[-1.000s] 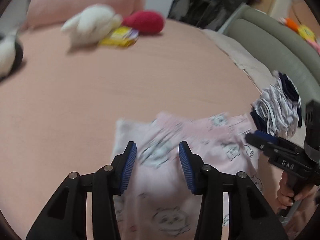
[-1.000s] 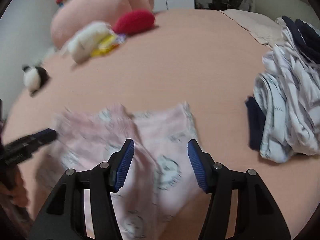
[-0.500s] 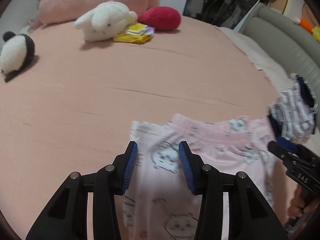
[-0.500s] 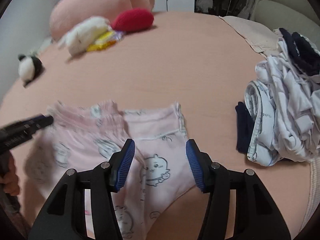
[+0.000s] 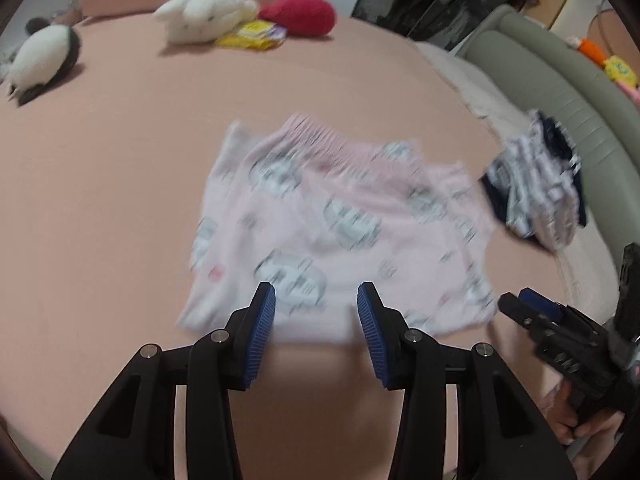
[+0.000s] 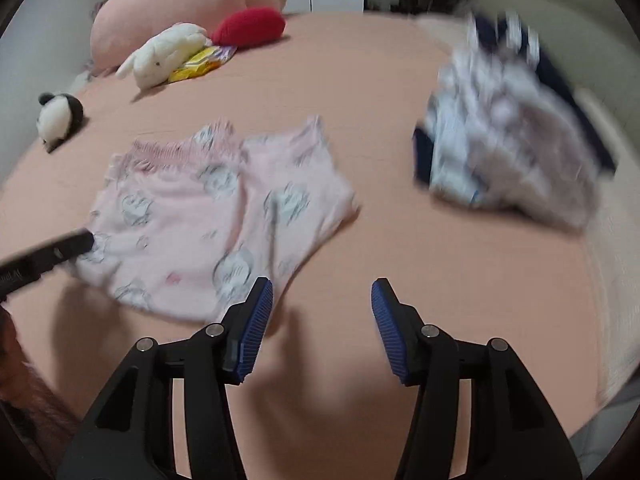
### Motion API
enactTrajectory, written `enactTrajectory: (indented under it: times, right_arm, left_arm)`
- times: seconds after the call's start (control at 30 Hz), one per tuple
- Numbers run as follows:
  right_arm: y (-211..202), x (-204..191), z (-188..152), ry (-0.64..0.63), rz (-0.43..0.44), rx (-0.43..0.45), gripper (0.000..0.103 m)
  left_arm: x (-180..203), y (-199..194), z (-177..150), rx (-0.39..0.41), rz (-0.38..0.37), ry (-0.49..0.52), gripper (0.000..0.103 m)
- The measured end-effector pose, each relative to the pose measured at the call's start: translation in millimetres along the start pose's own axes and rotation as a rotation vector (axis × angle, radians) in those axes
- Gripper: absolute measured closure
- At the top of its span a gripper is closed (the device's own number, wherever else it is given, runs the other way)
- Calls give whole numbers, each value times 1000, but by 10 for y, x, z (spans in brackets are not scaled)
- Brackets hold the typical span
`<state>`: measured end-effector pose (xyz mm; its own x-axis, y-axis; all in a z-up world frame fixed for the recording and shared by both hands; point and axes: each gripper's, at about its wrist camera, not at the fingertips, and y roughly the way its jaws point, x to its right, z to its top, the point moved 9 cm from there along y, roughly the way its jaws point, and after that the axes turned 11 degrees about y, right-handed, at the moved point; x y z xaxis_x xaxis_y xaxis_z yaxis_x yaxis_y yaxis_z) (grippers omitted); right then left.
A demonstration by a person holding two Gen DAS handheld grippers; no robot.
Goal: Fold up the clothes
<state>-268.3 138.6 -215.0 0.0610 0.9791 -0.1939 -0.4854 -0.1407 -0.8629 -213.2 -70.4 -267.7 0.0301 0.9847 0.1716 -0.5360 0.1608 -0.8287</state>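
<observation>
Pink shorts [image 5: 340,220] lie flat; both tongs, left [image 5: 316,316] and right [image 6: 322,312], gape empty

Pink cartoon-print shorts [image 5: 340,216], salmon bedsheet [image 5: 120,160]

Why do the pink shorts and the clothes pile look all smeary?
Left wrist view: the pink shorts are streaked by motion blur, while the jaws stay sharp. Right wrist view: the clothes pile smears most, and the bed bulges from the fisheye lens.

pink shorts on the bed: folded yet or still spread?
Partly folded. The pink shorts lie flat on the bed, one leg overlapping the other along a middle seam; waistband still exposed. Neither claw holds them.
</observation>
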Motion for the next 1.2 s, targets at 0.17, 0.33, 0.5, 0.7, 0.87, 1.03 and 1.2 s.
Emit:
enactTrajectory:
  times: [0.17,0.33,0.5,0.7,0.87,1.03,1.2]
  right_arm:
    - [-79,-35,-239,-36,-10,-10,49]
    - [-25,-117,-314,-117,-51,-1,50]
    - [48,-117,-360,-158,-85,4,47]
    - [31,-60,-420,-250,-174,29,44]
    - [-82,260,-346,-178,-269,17,48]
    - [-356,58,-119,-91,-105,118,50]
    - [-149,-430,-67,-162,-20,114,50]
  left_arm:
    - [-162,4,-102,-11,40,4,58]
    - [-151,106,-77,-27,102,73,58]
    - [-155,157,-107,-43,98,95,58]
    - [-234,126,-146,-47,79,116,56]
    - [-588,-19,-168,-30,130,21,56]
    - [-710,-57,-104,6,43,-80,57]
    - [-518,67,28,5,65,6,57]
